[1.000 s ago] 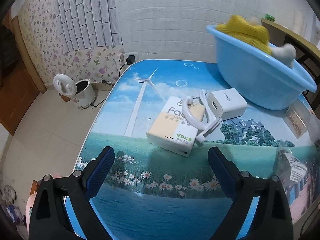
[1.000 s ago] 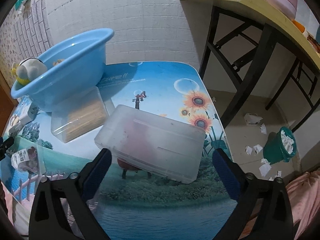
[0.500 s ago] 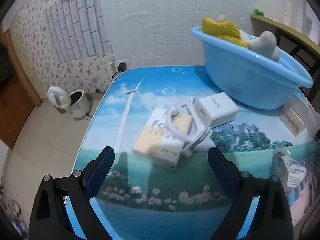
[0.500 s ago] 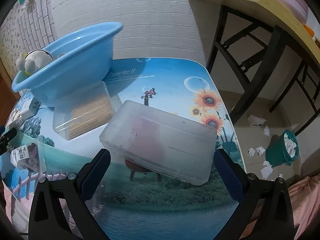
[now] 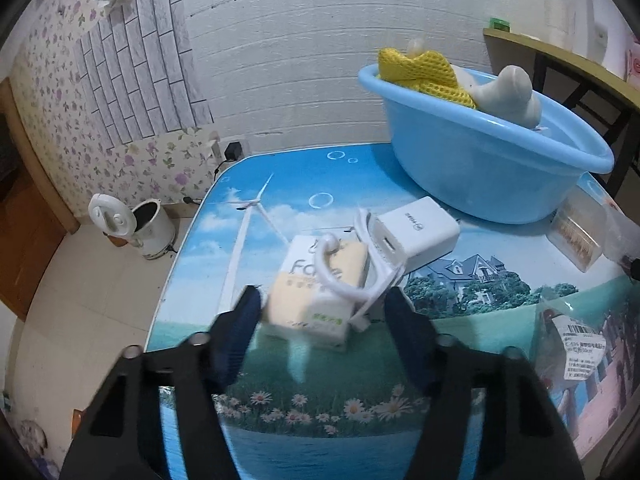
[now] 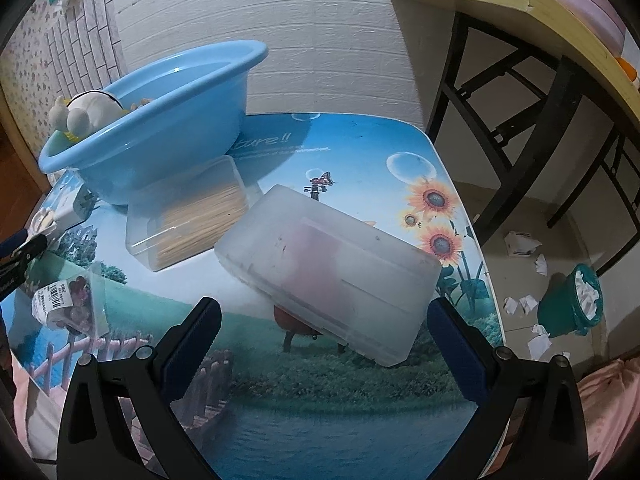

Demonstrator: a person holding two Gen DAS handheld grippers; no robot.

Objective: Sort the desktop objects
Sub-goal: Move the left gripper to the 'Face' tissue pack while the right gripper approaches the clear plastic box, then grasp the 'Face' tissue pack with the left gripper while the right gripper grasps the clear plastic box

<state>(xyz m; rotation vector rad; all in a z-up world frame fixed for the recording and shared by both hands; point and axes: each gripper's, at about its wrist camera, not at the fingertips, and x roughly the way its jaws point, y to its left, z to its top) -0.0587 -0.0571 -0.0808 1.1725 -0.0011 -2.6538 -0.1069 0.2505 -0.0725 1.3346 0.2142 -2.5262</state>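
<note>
My left gripper [image 5: 323, 294] is closing around a yellow-and-white tissue pack [image 5: 312, 296] lying on the picture-printed table [image 5: 320, 400]. The left pad sits at the pack's edge; the right pad still shows a gap. A white cable [image 5: 340, 284] drapes over the pack and runs to a white charger [image 5: 416, 232] behind it. My right gripper [image 6: 322, 304] stands open around a frosted plastic box [image 6: 328, 276], touching nothing. A blue basin [image 5: 480, 168] holds a yellow mesh cloth [image 5: 424, 72] and a white plush toy [image 5: 512, 92].
A clear box of toothpicks [image 6: 192, 216] leans against the basin [image 6: 160, 120]. A labelled packet [image 6: 68, 300] lies at the table's near side. A kettle [image 5: 140, 224] stands on the floor left; a green bin [image 6: 572, 308] and a wooden desk [image 6: 520, 20] are right.
The left gripper's jaws have narrowed from wide open to close around the tissue pack, which now lies between them. The right gripper has stayed open over the frosted box.
</note>
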